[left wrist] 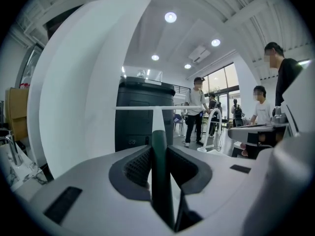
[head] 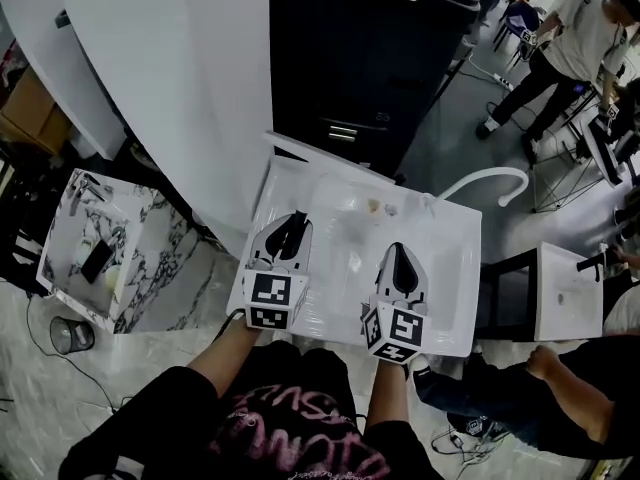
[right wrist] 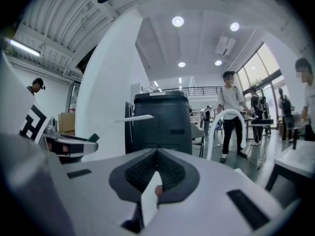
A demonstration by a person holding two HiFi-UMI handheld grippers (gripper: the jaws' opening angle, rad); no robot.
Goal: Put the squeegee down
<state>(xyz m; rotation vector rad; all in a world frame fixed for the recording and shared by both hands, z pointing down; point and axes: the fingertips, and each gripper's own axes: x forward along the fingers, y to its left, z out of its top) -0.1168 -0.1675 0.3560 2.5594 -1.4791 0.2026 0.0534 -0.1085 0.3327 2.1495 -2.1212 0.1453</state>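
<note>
Left hand-held gripper (left wrist: pixel 158 154) clamps the squeegee (left wrist: pixel 157 118) by its dark handle, clear only in the left gripper view. Right hand-held gripper (right wrist: pixel 156 154) seemingly has its jaws together, holding nothing.

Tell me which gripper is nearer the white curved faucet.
Right. The right gripper is over the sink, a little to the left of the faucet. The left gripper, shut on the squeegee, is farther left, at the sink's opposite side.

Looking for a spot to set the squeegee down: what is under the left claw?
A white sink lies under the left claw, which grips the squeegee. The sink surface directly beneath the claw is covered, so anything there cannot be seen.
</note>
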